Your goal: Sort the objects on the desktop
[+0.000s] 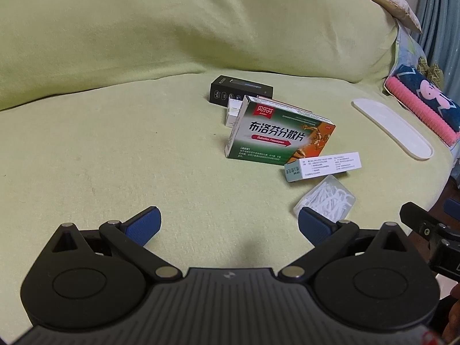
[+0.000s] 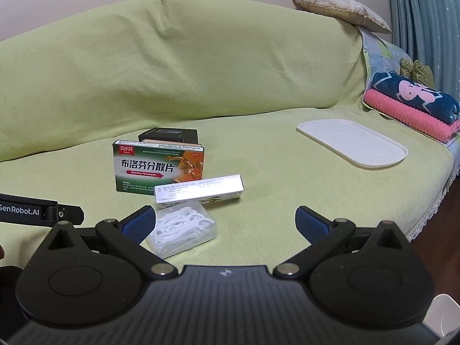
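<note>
Both grippers hung low over the green-covered sofa seat (image 1: 115,143), neither touching anything. Left gripper (image 1: 229,224) had its blue pads spread wide, nothing between them. Right gripper (image 2: 224,220) likewise wide apart and empty; its left pad overlapped the clear floss-pick box (image 2: 182,230) in the picture, contact unclear.

Task things sat clustered mid-seat: green medicine box (image 1: 280,136) propped up tilted, a long white carton (image 1: 322,166) lying just in front of it, the floss-pick box nearest the grippers, a black box (image 1: 241,92) at the back. White oval tray (image 2: 353,143) lay well apart to the right, bare.

Left wrist view alone showed a small white box (image 1: 234,112) wedged between the black box and the green one; from the right wrist it was hidden behind the green box, and only the black box's top showed. Right wrist view gave the tray's full outline; the left one showed it edge-on. Each view caught a black part of the other gripper at its edge.

Folded pink and dark-blue towels (image 2: 411,106) were stacked at the sofa's right end, a beige cushion (image 2: 342,11) on the backrest. Small print on the cartons was unreadable. A brownish box behind the green one was mostly covered.
</note>
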`<move>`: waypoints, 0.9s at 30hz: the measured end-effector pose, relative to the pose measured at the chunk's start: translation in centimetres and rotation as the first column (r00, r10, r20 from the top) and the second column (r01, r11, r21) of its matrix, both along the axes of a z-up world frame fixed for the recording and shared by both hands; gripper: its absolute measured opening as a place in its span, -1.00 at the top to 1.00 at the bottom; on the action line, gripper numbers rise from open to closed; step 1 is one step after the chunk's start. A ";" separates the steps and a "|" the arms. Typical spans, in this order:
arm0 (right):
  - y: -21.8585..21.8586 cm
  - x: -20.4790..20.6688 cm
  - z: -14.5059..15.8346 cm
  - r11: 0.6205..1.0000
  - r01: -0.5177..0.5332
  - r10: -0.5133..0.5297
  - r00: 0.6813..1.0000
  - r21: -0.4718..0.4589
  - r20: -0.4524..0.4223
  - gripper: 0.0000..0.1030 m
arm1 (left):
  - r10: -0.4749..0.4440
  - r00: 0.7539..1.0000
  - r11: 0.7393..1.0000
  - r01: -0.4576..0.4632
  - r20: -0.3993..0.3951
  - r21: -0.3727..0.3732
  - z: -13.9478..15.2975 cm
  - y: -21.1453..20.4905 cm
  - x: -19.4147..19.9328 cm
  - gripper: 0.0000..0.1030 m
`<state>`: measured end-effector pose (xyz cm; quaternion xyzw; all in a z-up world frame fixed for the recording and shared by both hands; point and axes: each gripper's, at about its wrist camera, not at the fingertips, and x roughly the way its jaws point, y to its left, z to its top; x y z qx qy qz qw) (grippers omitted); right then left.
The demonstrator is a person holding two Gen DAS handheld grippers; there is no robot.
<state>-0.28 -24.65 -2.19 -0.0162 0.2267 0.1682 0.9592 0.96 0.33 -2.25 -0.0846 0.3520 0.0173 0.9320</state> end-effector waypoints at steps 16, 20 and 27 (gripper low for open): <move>0.6 -0.5 -0.5 1.000 -0.002 0.002 1.000 -0.015 -0.004 -0.99 | 0.015 1.000 1.000 -0.014 -0.015 0.025 -0.1 0.2 0.2 -0.98; 1.0 -0.3 -0.6 1.000 0.000 0.000 1.000 -0.015 -0.005 -0.99 | 0.017 1.000 0.999 -0.016 -0.019 0.032 0.0 0.3 0.5 -0.98; 1.8 0.0 -0.9 1.000 0.002 -0.002 1.000 -0.020 -0.008 -0.99 | 0.020 0.999 0.998 -0.019 -0.028 0.053 0.0 0.1 0.7 -0.98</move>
